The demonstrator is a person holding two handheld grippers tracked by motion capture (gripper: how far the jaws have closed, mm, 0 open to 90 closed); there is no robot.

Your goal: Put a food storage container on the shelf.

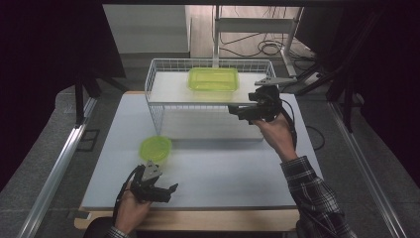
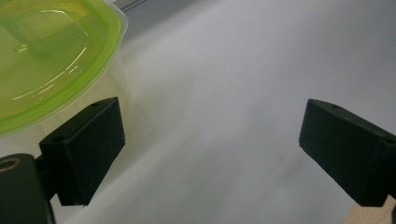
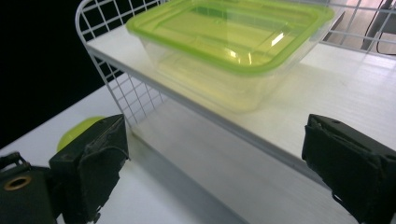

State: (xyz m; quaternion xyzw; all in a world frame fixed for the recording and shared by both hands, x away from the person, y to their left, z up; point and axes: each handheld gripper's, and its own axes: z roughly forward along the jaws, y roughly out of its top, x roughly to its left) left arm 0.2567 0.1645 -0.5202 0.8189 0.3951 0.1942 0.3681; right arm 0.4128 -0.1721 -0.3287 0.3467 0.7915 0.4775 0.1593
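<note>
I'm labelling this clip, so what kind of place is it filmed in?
Probably a lab or recording workspace, not a kitchen: a bare white table with a white wire shelf rack, dark curtains around it, and loose cables on the floor behind.

Plaid flannel sleeve (image 1: 317,193), black blocky fingers (image 3: 348,163), grey three-cornered plate (image 1: 275,80), possibly brass screw hole (image 3: 17,182)

No lettering, label, brand mark or number can be read anywhere in these views: the green-lidded rectangular container (image 3: 233,51) on the wire shelf (image 1: 163,89) and the round green-lidded tub (image 1: 155,148) on the tabletop (image 1: 223,168) carry no legible print.
</note>
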